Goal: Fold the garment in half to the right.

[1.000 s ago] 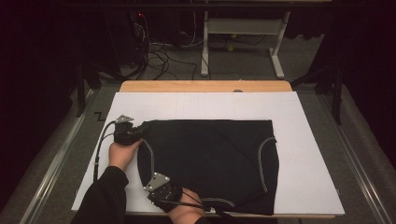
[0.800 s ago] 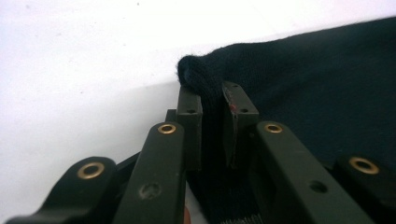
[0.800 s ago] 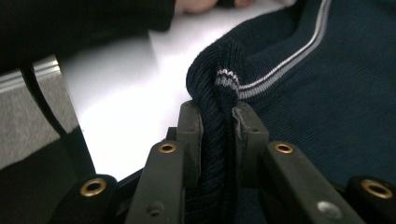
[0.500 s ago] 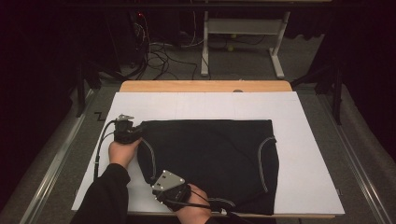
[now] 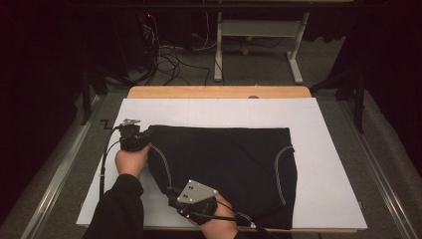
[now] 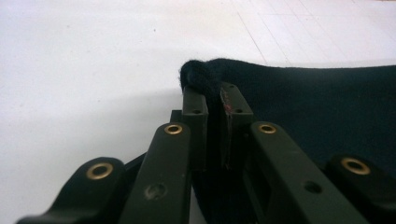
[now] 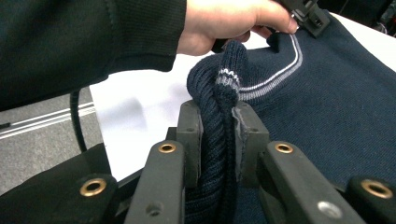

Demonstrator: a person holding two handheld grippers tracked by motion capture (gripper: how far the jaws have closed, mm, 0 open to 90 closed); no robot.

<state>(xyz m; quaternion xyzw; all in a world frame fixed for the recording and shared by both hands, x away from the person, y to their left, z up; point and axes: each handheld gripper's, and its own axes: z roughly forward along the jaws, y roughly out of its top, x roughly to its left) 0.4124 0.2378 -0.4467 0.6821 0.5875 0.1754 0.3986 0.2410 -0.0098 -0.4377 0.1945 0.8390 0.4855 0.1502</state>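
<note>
Folding step: left hand-held gripper (image 6: 212,95) clamps sweater (image 5: 224,169) far corner, jaws just closing; right hand-held gripper (image 7: 219,116) clamps near hem. Next: lift together, carry across worktop (image 5: 328,149).

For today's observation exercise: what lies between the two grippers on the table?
In the high view, the dark garment's left edge with its pale seam runs from the left gripper to the right gripper; each is shut on it.

Room dim, backdrop black; flat white board (image 5: 328,149) brightly lit from above. Dark knitted garment (image 5: 224,164) swallows detail. Gripper views: near jaws soft, board glaring at 11 o'clock.
</note>
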